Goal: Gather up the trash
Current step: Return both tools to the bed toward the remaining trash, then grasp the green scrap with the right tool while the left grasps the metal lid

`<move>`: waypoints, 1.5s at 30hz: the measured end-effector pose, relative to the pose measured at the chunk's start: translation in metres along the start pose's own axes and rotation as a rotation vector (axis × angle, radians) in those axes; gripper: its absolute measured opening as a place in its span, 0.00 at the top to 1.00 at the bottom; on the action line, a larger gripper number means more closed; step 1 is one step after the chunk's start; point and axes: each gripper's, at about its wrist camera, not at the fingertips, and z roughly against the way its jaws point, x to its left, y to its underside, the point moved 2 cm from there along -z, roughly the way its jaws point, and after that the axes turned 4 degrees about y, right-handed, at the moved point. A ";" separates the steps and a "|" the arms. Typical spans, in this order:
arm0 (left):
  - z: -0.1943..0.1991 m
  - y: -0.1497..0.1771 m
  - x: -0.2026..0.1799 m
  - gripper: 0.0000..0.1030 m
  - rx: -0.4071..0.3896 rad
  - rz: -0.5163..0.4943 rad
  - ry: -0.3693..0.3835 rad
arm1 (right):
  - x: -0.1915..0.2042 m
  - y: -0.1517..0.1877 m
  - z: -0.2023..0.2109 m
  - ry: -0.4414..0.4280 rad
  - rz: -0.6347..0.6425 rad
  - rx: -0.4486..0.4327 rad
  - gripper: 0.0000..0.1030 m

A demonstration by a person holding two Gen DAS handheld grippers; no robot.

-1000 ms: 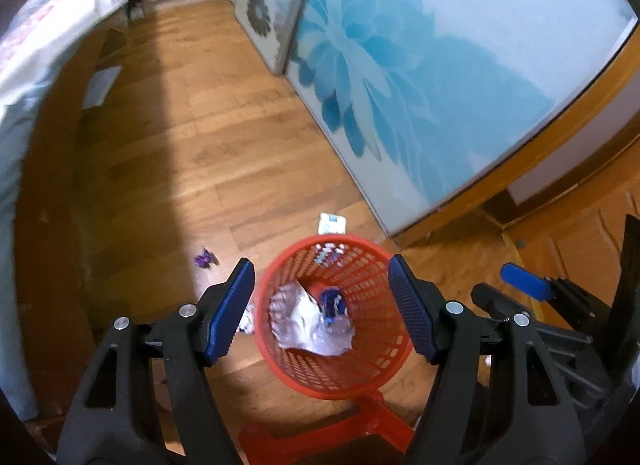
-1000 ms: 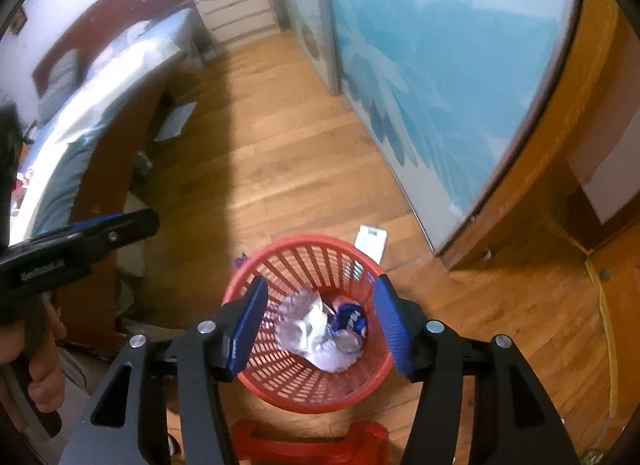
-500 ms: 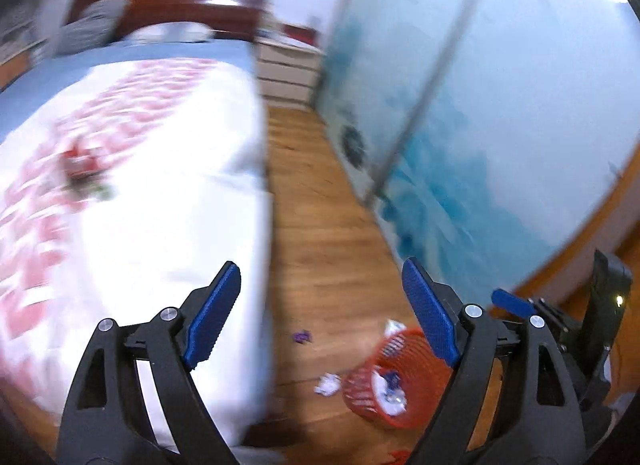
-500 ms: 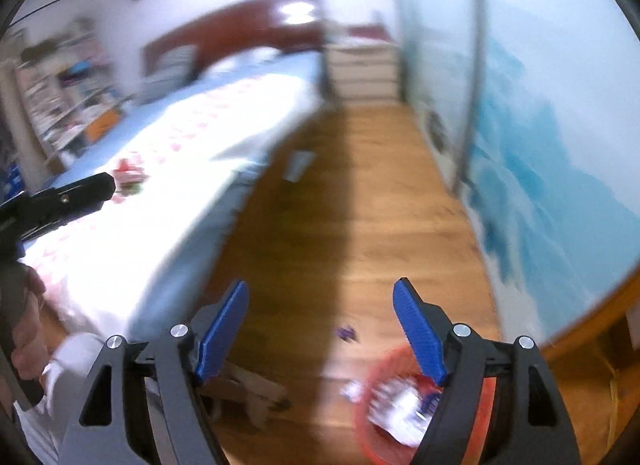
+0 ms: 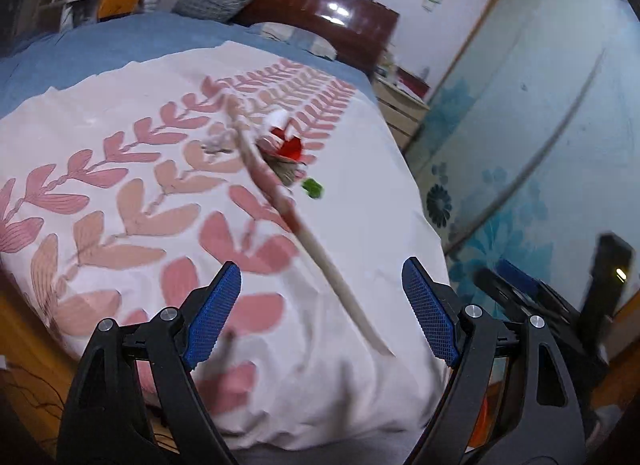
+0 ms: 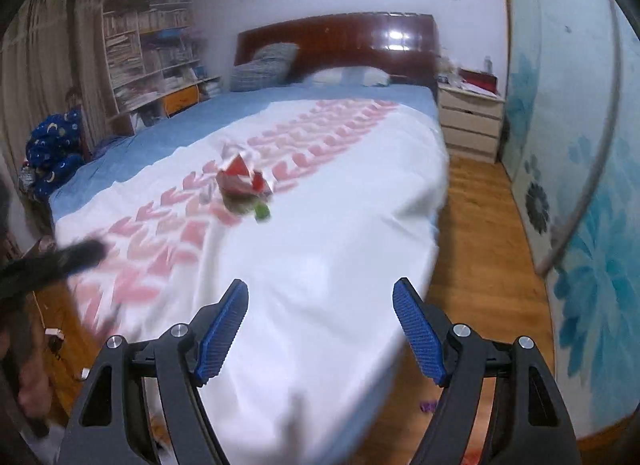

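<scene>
A small pile of trash with a red and white wrapper lies on the white bed cover, with a green scrap beside it. The pile and the green scrap also show in the right wrist view. A long pale strip runs across the cover toward the left gripper. My left gripper is open and empty over the near end of the bed. My right gripper is open and empty over the bed's near corner. The red basket is almost hidden; an orange-red bit shows low.
The bed with white and pink leaf cover fills the middle. A nightstand stands by the headboard. Blue flowered sliding doors line the right. Wood floor runs between. A purple scrap lies on the floor. Bookshelves stand at the left.
Both grippers have swung up from over the red basket on the floor to face the bed. The basket has dropped out of view. Both stay open and empty.
</scene>
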 end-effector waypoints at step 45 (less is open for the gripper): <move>-0.241 -0.088 0.021 0.19 0.306 -0.159 -0.259 | -0.025 0.010 -0.161 -0.102 -0.270 0.126 0.86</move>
